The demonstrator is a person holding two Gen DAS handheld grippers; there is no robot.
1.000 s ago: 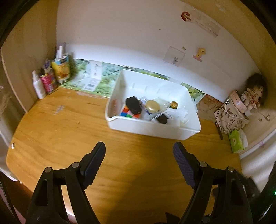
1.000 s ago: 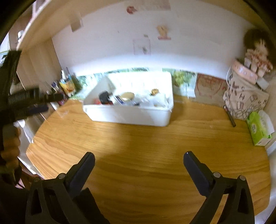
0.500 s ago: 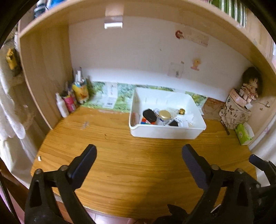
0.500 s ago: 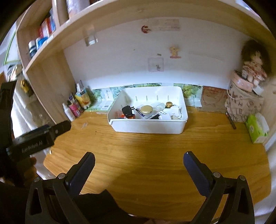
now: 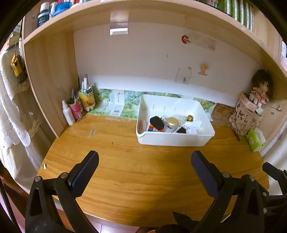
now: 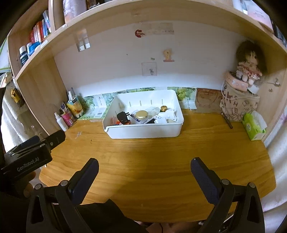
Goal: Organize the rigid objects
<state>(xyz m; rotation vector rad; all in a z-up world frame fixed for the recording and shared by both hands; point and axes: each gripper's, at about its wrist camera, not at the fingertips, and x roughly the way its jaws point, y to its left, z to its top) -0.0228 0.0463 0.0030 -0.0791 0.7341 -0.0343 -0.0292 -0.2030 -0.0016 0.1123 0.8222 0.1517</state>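
A white plastic bin (image 5: 174, 141) (image 6: 143, 133) stands toward the back of the wooden desk. It holds several small items: a black plug adapter (image 5: 157, 122) (image 6: 122, 116), a gold-lidded jar (image 5: 172, 121) (image 6: 141, 114), a colourful cube (image 5: 154, 128), a small gold knob (image 5: 189, 117) (image 6: 163, 107) and white pieces. My left gripper (image 5: 144, 166) is open and empty, well back from the bin over the desk's front. My right gripper (image 6: 144, 172) is open and empty, likewise far in front of the bin.
Bottles and a pen cup (image 5: 77, 105) stand at the back left by the shelf wall. A patterned bag with a doll (image 6: 240, 104) and a green tissue pack (image 6: 253, 125) stand at the right. A dark pen (image 6: 226, 120) lies near the bag. A shelf (image 5: 143, 16) runs overhead.
Both grippers have pulled back and up from the bin, so the desk and shelf now show in full. Both stay open and empty.
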